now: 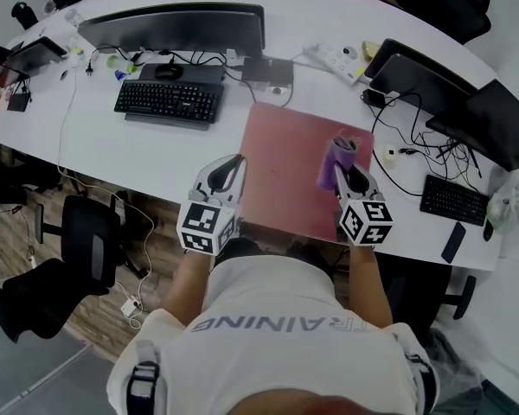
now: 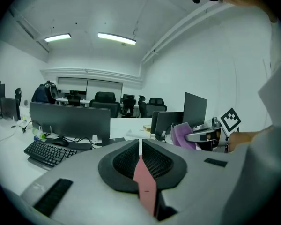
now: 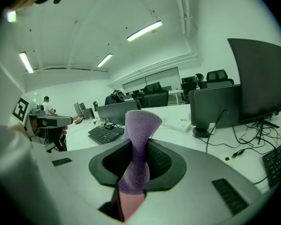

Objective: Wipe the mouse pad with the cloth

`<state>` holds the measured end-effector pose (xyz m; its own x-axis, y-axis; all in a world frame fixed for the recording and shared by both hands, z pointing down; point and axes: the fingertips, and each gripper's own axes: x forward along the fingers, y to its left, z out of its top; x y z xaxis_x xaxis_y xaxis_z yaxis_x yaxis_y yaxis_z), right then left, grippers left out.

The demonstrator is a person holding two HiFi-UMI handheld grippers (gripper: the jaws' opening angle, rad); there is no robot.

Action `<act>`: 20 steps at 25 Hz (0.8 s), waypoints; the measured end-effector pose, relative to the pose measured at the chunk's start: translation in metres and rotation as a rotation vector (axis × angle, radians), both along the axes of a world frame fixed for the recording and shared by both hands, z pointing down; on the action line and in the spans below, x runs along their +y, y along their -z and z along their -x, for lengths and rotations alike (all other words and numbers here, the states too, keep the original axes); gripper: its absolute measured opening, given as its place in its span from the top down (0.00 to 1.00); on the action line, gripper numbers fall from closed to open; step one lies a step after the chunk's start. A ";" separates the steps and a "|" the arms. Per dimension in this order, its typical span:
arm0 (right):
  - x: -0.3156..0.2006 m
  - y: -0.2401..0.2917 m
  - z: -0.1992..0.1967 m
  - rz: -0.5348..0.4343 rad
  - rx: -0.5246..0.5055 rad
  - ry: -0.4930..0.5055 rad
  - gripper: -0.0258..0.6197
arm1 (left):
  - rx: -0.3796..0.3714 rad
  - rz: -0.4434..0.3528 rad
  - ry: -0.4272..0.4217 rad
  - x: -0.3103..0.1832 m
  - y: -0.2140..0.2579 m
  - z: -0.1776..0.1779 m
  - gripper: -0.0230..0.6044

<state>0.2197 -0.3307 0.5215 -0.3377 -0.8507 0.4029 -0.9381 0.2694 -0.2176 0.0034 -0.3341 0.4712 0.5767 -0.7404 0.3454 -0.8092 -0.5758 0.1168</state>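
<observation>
Right gripper (image 3: 138, 156) fingers are pinched tight on the purple cloth (image 3: 141, 123), and a tuft of it stands up above them. It's over the right half of the red mouse pad (image 1: 290, 158); touching or not, I can't tell. Left gripper (image 2: 140, 153) fingers are closed together on nothing, at the pad's left edge. My read: the wiping step is on. Next, press the cloth flat and sweep it across. The shirt (image 1: 329, 353) reads "TRAINING", upside down. No brand legible on the pad or the keyboard (image 1: 168, 102).
</observation>
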 end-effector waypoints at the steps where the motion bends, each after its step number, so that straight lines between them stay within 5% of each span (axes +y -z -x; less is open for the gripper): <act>1: -0.008 -0.004 0.017 0.010 0.002 0.014 0.80 | -0.002 0.004 -0.006 -0.005 -0.003 0.009 0.91; 11: -0.101 -0.081 0.177 0.132 0.002 0.150 0.80 | -0.010 0.089 0.032 -0.039 -0.039 0.114 0.91; 20: -0.166 -0.176 0.222 0.276 0.043 0.128 0.80 | -0.025 0.161 0.116 -0.048 -0.069 0.173 0.91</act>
<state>-0.0026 -0.4967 0.6973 -0.4132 -0.6583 0.6292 -0.9101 0.3225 -0.2602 -0.1694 -0.3817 0.5402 0.4805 -0.7355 0.4776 -0.8728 -0.4543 0.1784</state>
